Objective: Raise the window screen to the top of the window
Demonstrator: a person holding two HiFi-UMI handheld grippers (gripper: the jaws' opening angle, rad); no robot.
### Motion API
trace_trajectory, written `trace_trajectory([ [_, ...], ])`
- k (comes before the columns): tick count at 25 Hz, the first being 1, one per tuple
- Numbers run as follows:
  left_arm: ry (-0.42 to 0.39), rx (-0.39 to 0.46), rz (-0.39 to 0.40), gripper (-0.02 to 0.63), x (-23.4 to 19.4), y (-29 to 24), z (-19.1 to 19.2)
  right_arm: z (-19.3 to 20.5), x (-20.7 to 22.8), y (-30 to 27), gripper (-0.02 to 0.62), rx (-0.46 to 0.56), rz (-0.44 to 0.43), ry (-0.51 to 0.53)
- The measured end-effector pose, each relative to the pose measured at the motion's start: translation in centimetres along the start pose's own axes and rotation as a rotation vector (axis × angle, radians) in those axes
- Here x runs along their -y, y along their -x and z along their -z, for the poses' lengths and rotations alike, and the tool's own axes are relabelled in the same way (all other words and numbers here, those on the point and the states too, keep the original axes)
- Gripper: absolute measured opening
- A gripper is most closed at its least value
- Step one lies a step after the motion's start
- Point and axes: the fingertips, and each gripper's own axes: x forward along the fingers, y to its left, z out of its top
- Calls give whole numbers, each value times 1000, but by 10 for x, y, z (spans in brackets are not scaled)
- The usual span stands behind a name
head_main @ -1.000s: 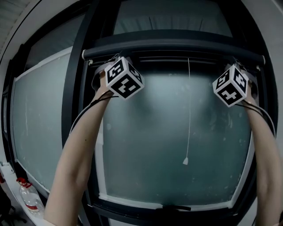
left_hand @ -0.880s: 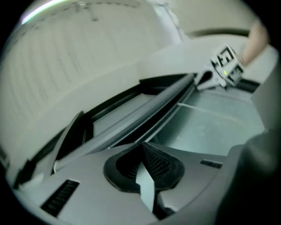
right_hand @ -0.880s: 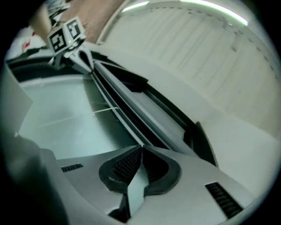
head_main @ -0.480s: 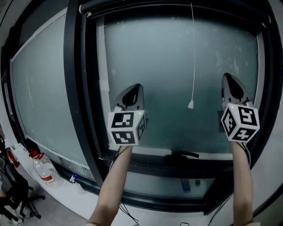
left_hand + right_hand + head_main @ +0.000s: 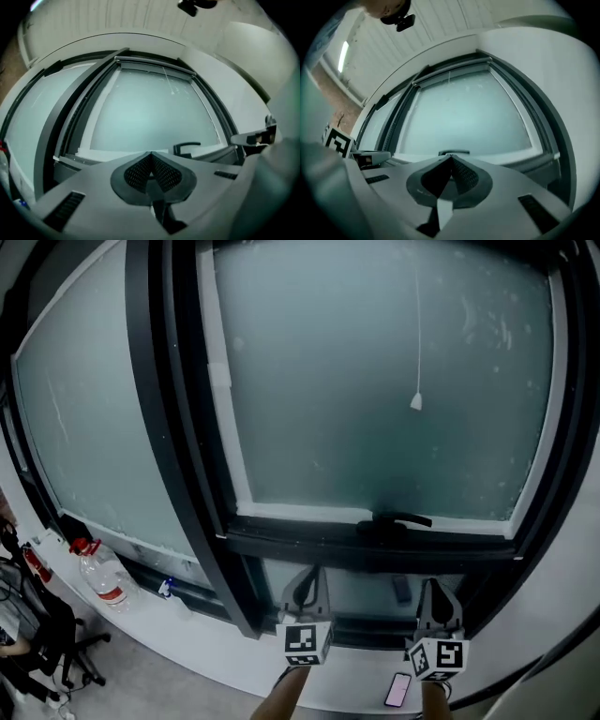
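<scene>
Two grippers sit low in front of the dark-framed frosted-glass window (image 5: pixel 375 381), below its bottom rail and side by side but apart. The left gripper (image 5: pixel 307 574) has its grey jaws pressed together with nothing between them, tips pointing up toward the glass. The right gripper (image 5: pixel 433 583) is the same: jaws closed tip to tip, holding nothing, aimed at the pane.

The window screen (image 5: pixel 150 65) shows as a thin pale bar along the top edge of the window, with the frosted pane bare beneath it. A thin white pull cord with a small white end piece (image 5: pixel 415 402) hangs down over the upper right part of the glass, well above both grippers. On the bottom rail of the frame a black lever handle (image 5: pixel 403 519) lies flat, above the gap between the two grippers.

Along the foot of the window runs a white sill (image 5: pixel 202 638). A pink-backed phone (image 5: pixel 397 690) lies near the sill's front edge, just left of the right gripper. A clear plastic bottle with a red cap (image 5: pixel 101 579) stands toward the sill's left end, under the neighbouring pane.
</scene>
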Motion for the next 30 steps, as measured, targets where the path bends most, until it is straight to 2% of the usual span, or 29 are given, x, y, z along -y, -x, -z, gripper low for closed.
trace_trajectory([
  [2,-50,-37,29,3,10,13,20,34,-4,7,8,-80,-23,-23],
  [5,-59,-92,55,4,9,33,41,50,-20,16,8,-118,-42,-13],
  [9,-40,-122,110,3,20,50,47,51,-49,31,8,-136,-74,37],
  [11,-7,-119,121,3,26,60,44,48,-62,36,8,-136,-65,2],
  [14,60,-107,95,3,27,73,38,34,-81,36,8,-90,-34,-96],
  [17,69,-112,120,3,42,89,34,22,-100,52,8,-75,-65,-76],
  [19,23,-117,155,3,54,102,30,19,-110,70,8,-83,-97,-21],
  [21,4,-117,158,3,62,118,24,19,-115,90,8,-97,-115,12],
  [26,17,-95,116,3,82,186,-8,1,-122,169,8,-115,-142,1],
  [30,-29,-105,110,3,112,263,-21,-4,-131,251,8,-134,-170,-9],
])
